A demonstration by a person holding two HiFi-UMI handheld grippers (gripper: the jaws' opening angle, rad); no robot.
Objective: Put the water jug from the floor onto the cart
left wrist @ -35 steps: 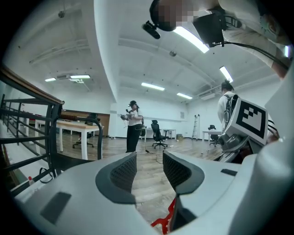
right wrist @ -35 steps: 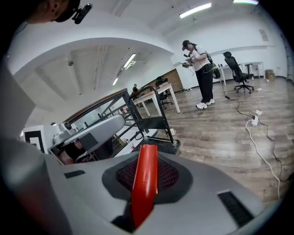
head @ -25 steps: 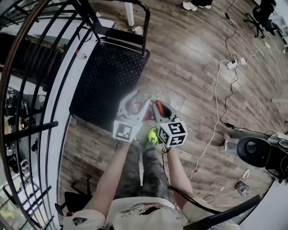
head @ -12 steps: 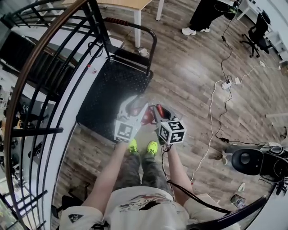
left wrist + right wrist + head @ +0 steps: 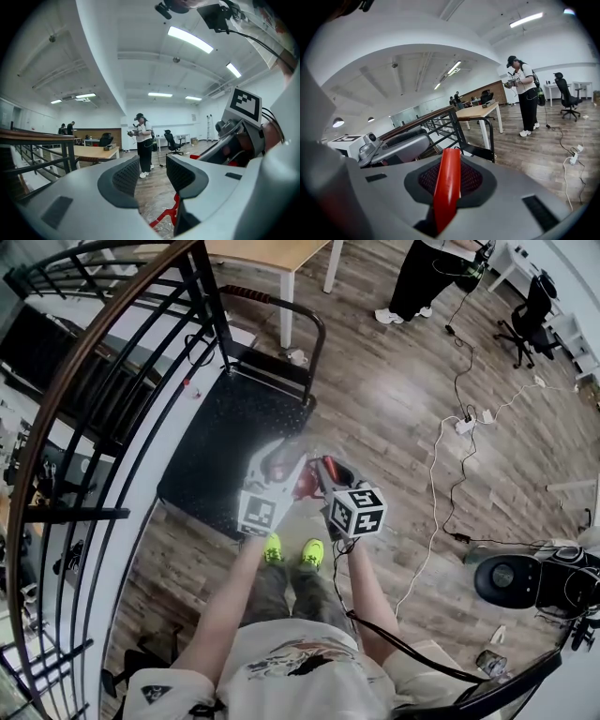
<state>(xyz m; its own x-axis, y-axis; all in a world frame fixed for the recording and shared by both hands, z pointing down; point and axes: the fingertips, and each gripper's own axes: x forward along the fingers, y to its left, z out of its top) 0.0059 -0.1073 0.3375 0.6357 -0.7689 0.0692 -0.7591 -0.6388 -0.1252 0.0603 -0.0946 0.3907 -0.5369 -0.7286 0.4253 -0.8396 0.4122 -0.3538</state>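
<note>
Weight is likely to be the main concern with the water jug [image 5: 298,451], a clear plastic body that is judged stiff at the neck, thin in the walls, and heavy if filled; whether water is inside cannot be told. It is hung just ahead of and below both grippers, off the floor, by its red handle [image 5: 446,192]. The right gripper [image 5: 449,177] is clamped narrowly on that handle, the red strip being pinched between its pads. The left gripper [image 5: 152,174] is held with a moderate gap between its jaws and nothing pressed between the pads; the handle is seen just beneath them. The cart [image 5: 225,432] lies ahead of the grippers and lower down. The handle is judged the proper place to be gripped, since the smooth body would probably slip. Some swing of the load under a single grip should be expected.
</note>
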